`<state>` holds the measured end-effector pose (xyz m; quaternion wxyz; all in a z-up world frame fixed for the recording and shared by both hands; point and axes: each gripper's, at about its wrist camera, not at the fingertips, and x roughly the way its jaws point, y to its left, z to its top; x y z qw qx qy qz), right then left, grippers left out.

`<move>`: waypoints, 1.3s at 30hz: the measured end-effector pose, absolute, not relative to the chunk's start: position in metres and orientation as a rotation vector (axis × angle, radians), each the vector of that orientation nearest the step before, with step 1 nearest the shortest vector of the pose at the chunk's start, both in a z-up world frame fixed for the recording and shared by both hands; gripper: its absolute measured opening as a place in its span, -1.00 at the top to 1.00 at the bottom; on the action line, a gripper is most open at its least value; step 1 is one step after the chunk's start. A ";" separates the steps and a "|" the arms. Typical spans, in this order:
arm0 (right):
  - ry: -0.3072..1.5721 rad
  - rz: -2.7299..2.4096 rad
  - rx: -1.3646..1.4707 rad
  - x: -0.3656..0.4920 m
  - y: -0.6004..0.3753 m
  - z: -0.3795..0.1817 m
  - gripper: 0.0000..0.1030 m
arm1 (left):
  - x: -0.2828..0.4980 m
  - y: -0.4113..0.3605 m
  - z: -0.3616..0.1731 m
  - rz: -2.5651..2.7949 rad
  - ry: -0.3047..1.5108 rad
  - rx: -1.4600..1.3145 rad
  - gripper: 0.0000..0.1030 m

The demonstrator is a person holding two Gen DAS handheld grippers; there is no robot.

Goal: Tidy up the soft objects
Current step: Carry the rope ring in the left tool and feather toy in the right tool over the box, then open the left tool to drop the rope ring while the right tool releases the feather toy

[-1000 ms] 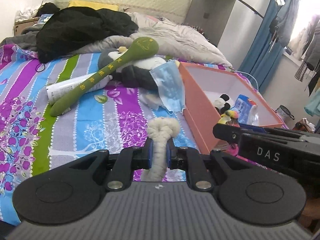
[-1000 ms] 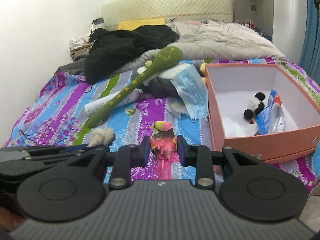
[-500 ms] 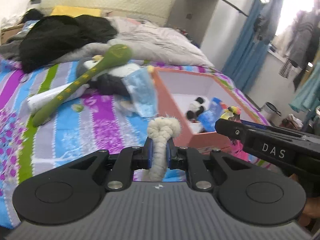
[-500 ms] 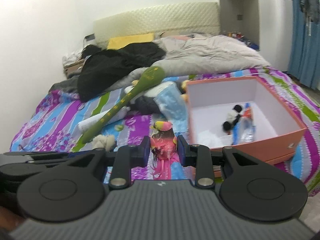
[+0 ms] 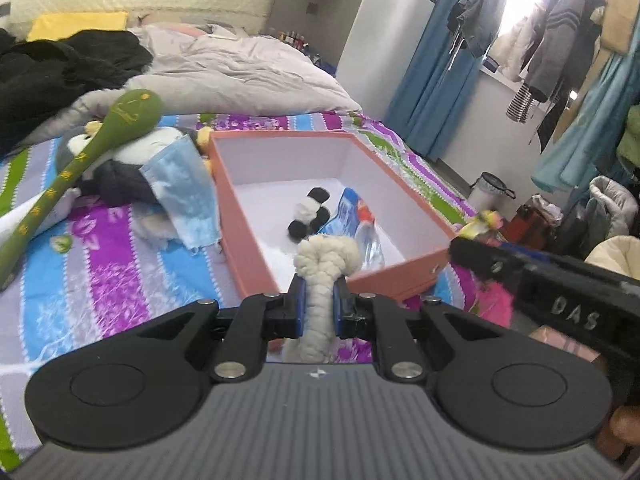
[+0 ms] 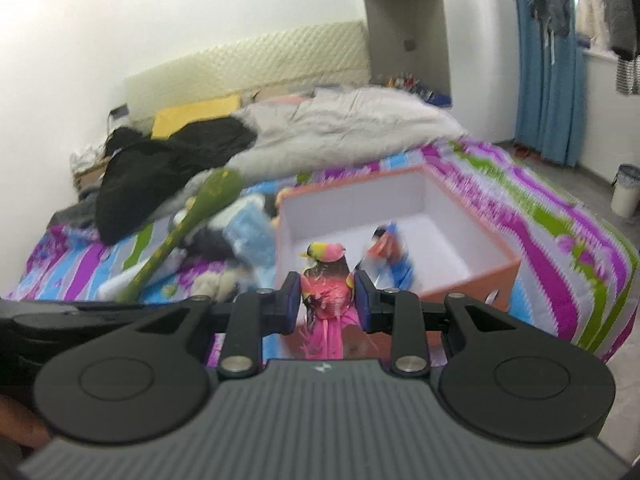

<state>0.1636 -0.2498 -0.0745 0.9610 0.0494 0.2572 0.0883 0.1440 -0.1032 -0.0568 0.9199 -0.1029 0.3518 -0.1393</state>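
My left gripper is shut on a cream knotted rope toy, held just before the near wall of the orange box. My right gripper is shut on a pink feathered bird toy with a yellow-green head, in front of the same orange box. Inside the box lie a small panda plush, a blue packet and a clear bottle. In the left wrist view the right gripper's arm reaches in from the right with the bird toy at its tip.
On the striped bedspread left of the box lie a long green plush club, a penguin plush and a blue face mask. Black clothes and a grey duvet are piled behind. A bin stands on the floor.
Both grippers have swung to the right and risen a little, bringing the orange box from the side toward the middle of both views. The rope toy and bird toy stay clamped.
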 end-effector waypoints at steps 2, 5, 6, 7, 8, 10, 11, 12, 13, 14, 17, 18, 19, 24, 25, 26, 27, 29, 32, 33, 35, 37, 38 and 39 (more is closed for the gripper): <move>0.509 0.172 0.099 0.181 -0.256 -0.069 0.38 | 0.165 -0.105 -0.053 -0.297 0.729 -0.213 0.69; 0.512 0.165 0.099 0.209 -0.266 -0.063 0.38 | 0.190 -0.112 -0.043 -0.311 0.725 -0.188 0.69; 0.517 0.166 0.099 0.218 -0.270 -0.062 0.38 | 0.197 -0.114 -0.039 -0.314 0.720 -0.184 0.69; 0.529 0.166 0.113 0.228 -0.275 -0.060 0.38 | 0.205 -0.118 -0.035 -0.322 0.719 -0.171 0.69; 0.542 0.166 0.124 0.238 -0.279 -0.058 0.38 | 0.213 -0.121 -0.032 -0.325 0.721 -0.158 0.69; 0.562 0.160 0.111 0.258 -0.284 -0.056 0.38 | 0.231 -0.128 -0.030 -0.318 0.736 -0.153 0.69; 0.581 0.160 0.114 0.270 -0.288 -0.056 0.38 | 0.243 -0.130 -0.030 -0.318 0.754 -0.159 0.69; 0.604 0.162 0.122 0.280 -0.292 -0.057 0.38 | 0.256 -0.132 -0.031 -0.317 0.774 -0.171 0.69; 0.620 0.157 0.127 0.288 -0.296 -0.059 0.38 | 0.268 -0.133 -0.033 -0.320 0.796 -0.182 0.69; 0.636 0.144 0.130 0.297 -0.299 -0.061 0.38 | 0.280 -0.135 -0.036 -0.324 0.819 -0.194 0.69; 0.694 0.122 0.129 0.321 -0.312 -0.070 0.38 | 0.313 -0.140 -0.047 -0.323 0.874 -0.203 0.69; 0.711 0.110 0.124 0.327 -0.315 -0.074 0.38 | 0.323 -0.141 -0.050 -0.320 0.893 -0.204 0.69; 0.728 0.099 0.114 0.332 -0.317 -0.077 0.38 | 0.333 -0.145 -0.054 -0.321 0.915 -0.199 0.69; 0.839 0.063 0.122 0.359 -0.336 -0.106 0.38 | 0.365 -0.158 -0.080 -0.316 1.015 -0.152 0.69; 0.863 0.061 0.123 0.364 -0.339 -0.114 0.38 | 0.367 -0.160 -0.085 -0.317 1.030 -0.150 0.69; 0.887 0.060 0.132 0.367 -0.342 -0.121 0.38 | 0.370 -0.162 -0.090 -0.320 1.046 -0.145 0.69; 0.903 0.056 0.137 0.369 -0.344 -0.127 0.38 | 0.374 -0.164 -0.094 -0.325 1.062 -0.137 0.68; 0.915 0.037 0.128 0.370 -0.347 -0.137 0.37 | 0.375 -0.166 -0.102 -0.321 1.073 -0.132 0.68; 0.930 0.039 0.151 0.371 -0.352 -0.145 0.35 | 0.376 -0.165 -0.110 -0.308 1.084 -0.130 0.49; 0.938 0.047 0.159 0.372 -0.353 -0.149 0.31 | 0.376 -0.165 -0.113 -0.311 1.091 -0.132 0.37; 0.954 0.050 0.168 0.373 -0.354 -0.155 0.11 | 0.376 -0.164 -0.116 -0.300 1.090 -0.130 0.30; 0.953 0.044 0.160 0.373 -0.354 -0.158 -0.07 | 0.376 -0.163 -0.117 -0.304 1.086 -0.130 0.27; 0.953 0.042 0.159 0.372 -0.354 -0.160 -0.07 | 0.376 -0.163 -0.117 -0.307 1.086 -0.129 0.26; 0.955 0.042 0.162 0.371 -0.354 -0.161 -0.07 | 0.375 -0.163 -0.117 -0.306 1.084 -0.123 0.26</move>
